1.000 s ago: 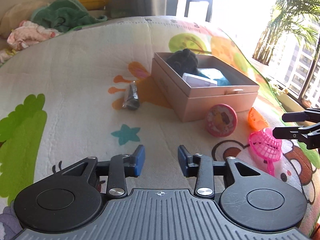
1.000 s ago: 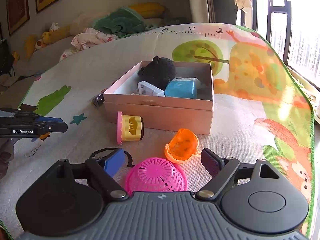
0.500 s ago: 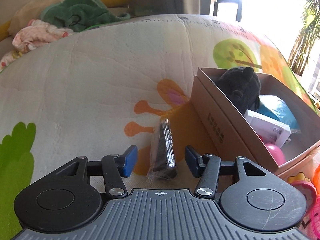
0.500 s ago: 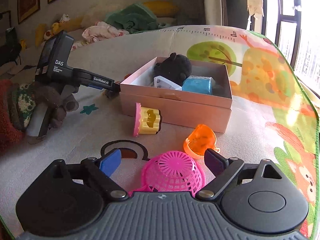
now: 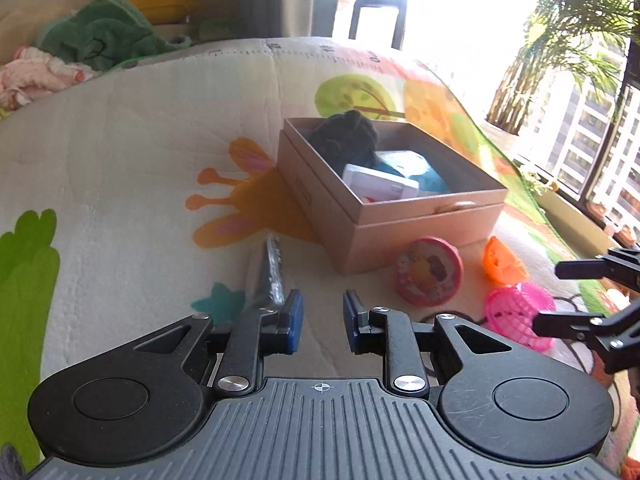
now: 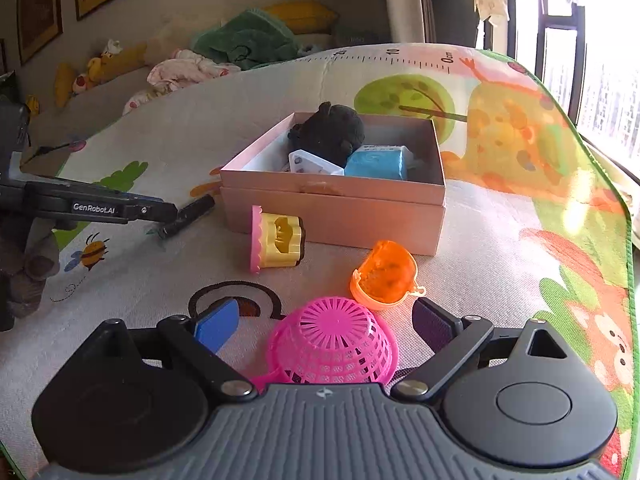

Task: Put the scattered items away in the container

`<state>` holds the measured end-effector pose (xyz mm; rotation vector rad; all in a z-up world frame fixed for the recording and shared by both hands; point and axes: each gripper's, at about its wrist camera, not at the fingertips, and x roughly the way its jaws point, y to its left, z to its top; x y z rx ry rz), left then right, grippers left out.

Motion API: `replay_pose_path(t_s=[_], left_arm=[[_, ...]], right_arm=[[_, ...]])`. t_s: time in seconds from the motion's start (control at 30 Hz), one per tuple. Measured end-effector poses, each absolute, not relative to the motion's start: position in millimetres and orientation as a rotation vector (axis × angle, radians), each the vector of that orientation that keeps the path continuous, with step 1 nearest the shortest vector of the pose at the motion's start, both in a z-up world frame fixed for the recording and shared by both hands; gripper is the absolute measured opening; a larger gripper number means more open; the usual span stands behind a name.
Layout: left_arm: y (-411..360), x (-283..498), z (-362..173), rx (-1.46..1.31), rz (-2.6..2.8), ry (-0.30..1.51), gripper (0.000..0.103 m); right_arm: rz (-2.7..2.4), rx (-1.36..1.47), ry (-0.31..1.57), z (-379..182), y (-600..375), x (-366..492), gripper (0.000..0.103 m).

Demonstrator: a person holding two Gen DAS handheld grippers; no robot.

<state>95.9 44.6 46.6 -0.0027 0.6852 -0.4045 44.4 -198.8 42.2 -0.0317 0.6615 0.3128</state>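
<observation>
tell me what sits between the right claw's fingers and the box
In the right wrist view, the pink basket lies between the right claw fingers, then the orange shell before the box.

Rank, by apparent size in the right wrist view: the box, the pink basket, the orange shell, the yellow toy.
1. box
2. pink basket, though it lies nearest the camera
3. orange shell and yellow toy look alike; not ranked.
</observation>
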Motion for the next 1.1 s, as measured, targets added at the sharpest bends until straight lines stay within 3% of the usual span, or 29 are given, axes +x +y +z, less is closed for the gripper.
replay_pose_path(t_s=[0.2, 0.3, 0.37, 0.4, 0.77, 1.03, 1.1], left_arm=[[33.9, 63.3, 25.1, 0.027, -0.412, 0.752, 0.031], [41.9, 64.3, 20.7, -0.011, -0.383, 0.762, 0.045], [42.6, 64.5, 21.7, 0.005, -0.325, 0.749, 0.093], [45.4, 66.0, 21.2, 0.02, -0.271, 0.739, 0.098], [101.8, 79.8, 28.6, -0.105, 0.021, 0.721, 0.102], [43.2, 117.2, 38.4, 0.01, -0.133, 0.631, 0.102], [33.4, 137.8, 34.0, 0.037, -0.149, 0.643, 0.085]], right_arm=[[0.35, -0.045, 0.672, 41.2, -184.5, 40.7, 0.094], [0.378, -0.068, 0.663, 43.0, -178.8, 32.5, 0.1], [0.393, -0.075, 0.664, 42.8, -177.5, 26.6, 0.103], [0.4, -0.074, 0.675, 41.1, -176.6, 24.0, 0.103], [0.471, -0.128, 0.759, 10.7, -153.1, -3.5, 0.103], [0.456, -0.146, 0.777, 10.8, -148.6, -1.2, 0.103], [0.463, -0.16, 0.78, 11.5, -148.3, -0.7, 0.103]])
